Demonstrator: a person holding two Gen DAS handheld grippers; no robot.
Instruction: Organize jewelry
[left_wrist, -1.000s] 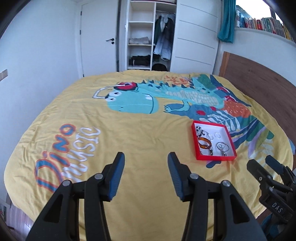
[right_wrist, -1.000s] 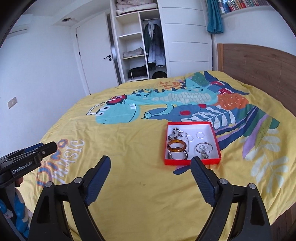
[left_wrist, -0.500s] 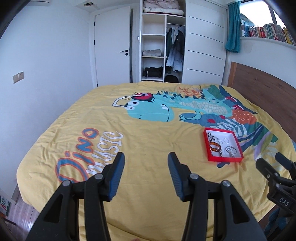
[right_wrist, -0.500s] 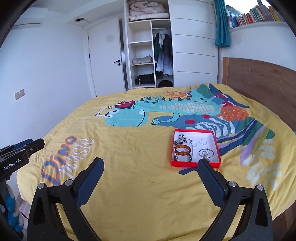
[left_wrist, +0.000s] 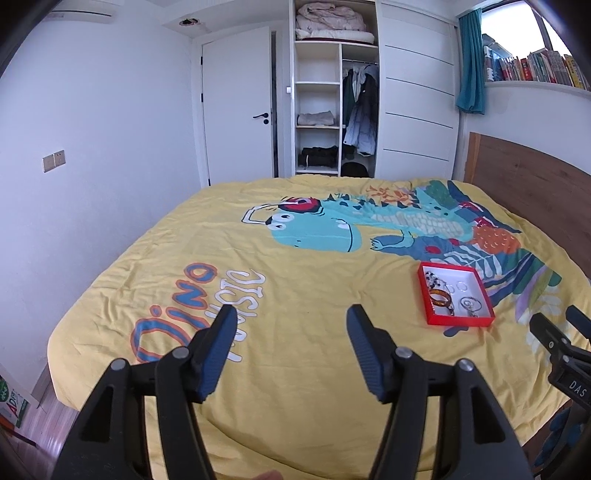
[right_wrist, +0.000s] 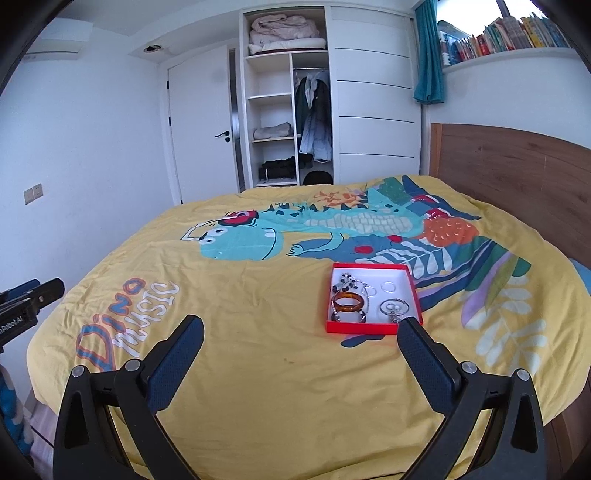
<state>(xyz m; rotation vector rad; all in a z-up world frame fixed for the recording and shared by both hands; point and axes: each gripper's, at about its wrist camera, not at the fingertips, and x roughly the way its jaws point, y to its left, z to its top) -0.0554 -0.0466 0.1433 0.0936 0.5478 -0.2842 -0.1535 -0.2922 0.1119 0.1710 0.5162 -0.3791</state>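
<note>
Jewelry (right_wrist: 349, 301) in red tray (right_wrist: 373, 327) | bedspread (right_wrist: 258, 332) reads "Dino music" | left gripper (left_wrist: 290, 343), right gripper (right_wrist: 301, 354) both spread

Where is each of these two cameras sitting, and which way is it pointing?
Left wrist view: rides on the left gripper, looking along its open fingers across the yellow bedspread toward the wardrobe; the right gripper pokes in at the right edge.
Right wrist view: rides on the right gripper, facing the same way, its open fingers framing the red tray of jewelry; the left gripper shows at the left edge.
Both share the bed, tray, wardrobe and headboard.
</note>
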